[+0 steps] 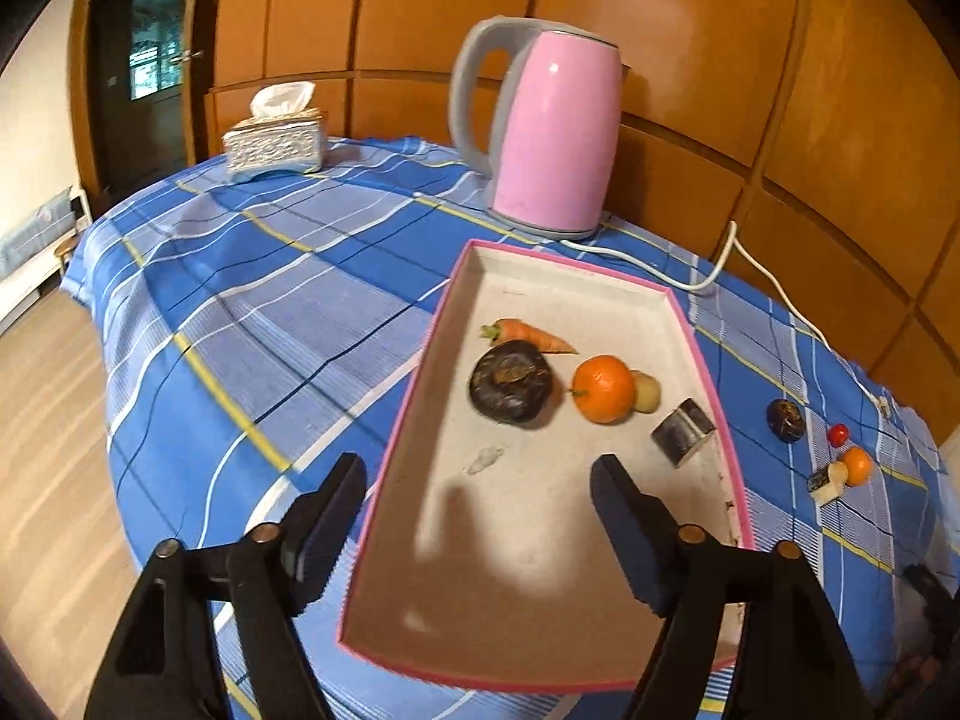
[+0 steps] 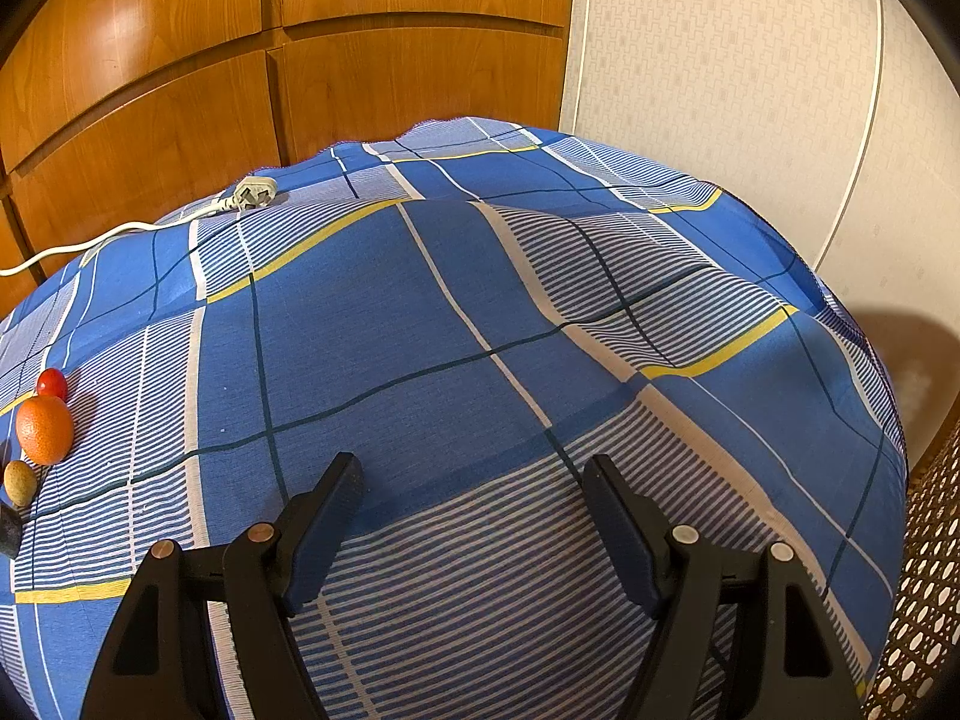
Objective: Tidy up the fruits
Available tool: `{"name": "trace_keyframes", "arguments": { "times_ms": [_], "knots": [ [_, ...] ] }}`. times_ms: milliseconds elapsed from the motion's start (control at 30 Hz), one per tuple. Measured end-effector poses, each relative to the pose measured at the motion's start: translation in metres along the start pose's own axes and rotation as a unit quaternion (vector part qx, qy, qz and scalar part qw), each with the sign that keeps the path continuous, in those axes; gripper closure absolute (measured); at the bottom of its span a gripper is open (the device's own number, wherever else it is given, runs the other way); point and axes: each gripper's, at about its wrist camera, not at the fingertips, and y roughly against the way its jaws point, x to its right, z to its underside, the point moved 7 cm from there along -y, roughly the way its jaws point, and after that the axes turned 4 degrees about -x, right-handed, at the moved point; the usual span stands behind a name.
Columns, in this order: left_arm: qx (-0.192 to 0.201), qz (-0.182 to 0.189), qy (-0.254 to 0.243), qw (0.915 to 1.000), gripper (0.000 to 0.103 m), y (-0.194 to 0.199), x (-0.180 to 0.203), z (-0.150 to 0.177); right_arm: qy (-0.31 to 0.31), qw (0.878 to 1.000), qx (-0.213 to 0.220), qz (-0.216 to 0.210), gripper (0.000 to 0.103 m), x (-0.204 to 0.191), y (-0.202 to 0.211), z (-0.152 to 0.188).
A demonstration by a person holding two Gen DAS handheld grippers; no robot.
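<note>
The black two-finger left gripper (image 1: 480, 480), jaws spread wide and holding nothing, hovers over the near end of a shallow pink-rimmed rectangular tray (image 1: 708, 360); inside lie a small carrot (image 1: 531, 333), a dark round fruit (image 1: 510, 384) and a bright orange (image 1: 603, 389) (touching a small yellowish fruit (image 1: 648, 391)); the right gripper (image 2: 471, 480), equally agape, hangs above blue checked tablecloth (image 2: 450, 312); a loose orange (image 2: 44, 429) sits far left.

A dark block (image 2: 8, 531) is cut off at the right wrist view's left edge, possibly a cut fruit.

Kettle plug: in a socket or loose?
Loose. The white plug lies on the tablecloth, its cord trailing back to the pink kettle.
</note>
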Motion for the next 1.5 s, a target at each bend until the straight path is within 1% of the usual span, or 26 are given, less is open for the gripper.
{"name": "trace_keyframes", "arguments": {
  "times_ms": [167,233,333,600,667,1367,1500],
  "knots": [
    [-0.001,-0.012,0.015,0.9998,0.016,0.0,-0.009,0.007,0.0,1.0,0.0,0.0,0.026,0.0,0.0,0.0],
    [-0.004,-0.014,0.02,0.9997,0.016,-0.001,-0.011,0.01,0.0,1.0,0.0,0.0,0.026,0.0,0.0,0.0],
    [-0.011,-0.02,0.023,0.9995,0.013,-0.003,-0.013,0.015,0.0,1.0,0.0,0.0,0.026,0.0,0.0,0.0],
    [-0.019,-0.026,0.034,0.9989,0.011,-0.008,-0.019,0.025,0.0,1.0,0.0,0.0,0.026,0.0,0.0,0.001],
    [-0.02,-0.028,0.036,0.9988,0.009,-0.009,-0.02,0.026,0.0,1.0,0.0,0.0,0.026,0.0,0.0,0.001],
    [-0.051,-0.032,0.057,0.9965,0.008,-0.027,-0.025,0.049,-0.001,1.0,0.001,0.0,0.026,0.001,0.0,0.001],
    [-0.057,-0.032,0.053,0.9964,0.008,-0.029,-0.023,0.053,-0.001,1.0,0.0,0.0,0.026,0.0,0.0,0.001]
  ]
}}
